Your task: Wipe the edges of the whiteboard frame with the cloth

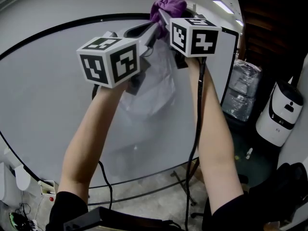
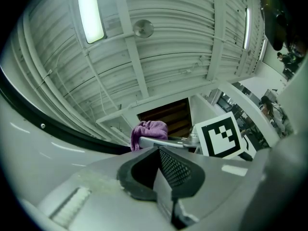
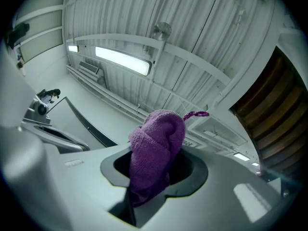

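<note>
Purple cloth (image 3: 156,167) was up at the top of the whiteboard frame (image 1: 72,25), pinched in the right gripper (image 3: 154,177)!
Its jaws were clamped on the bunched cloth; just beside it, the left gripper (image 2: 159,177) had its jaws pressed together, nothing between them. Below spread the white whiteboard (image 1: 57,95); overhead ran a ribbed ceiling (image 2: 168,47) with a lit strip light (image 2: 90,11).

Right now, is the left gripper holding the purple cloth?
No, the left gripper is shut on nothing; the purple cloth sits in the right gripper.
</note>
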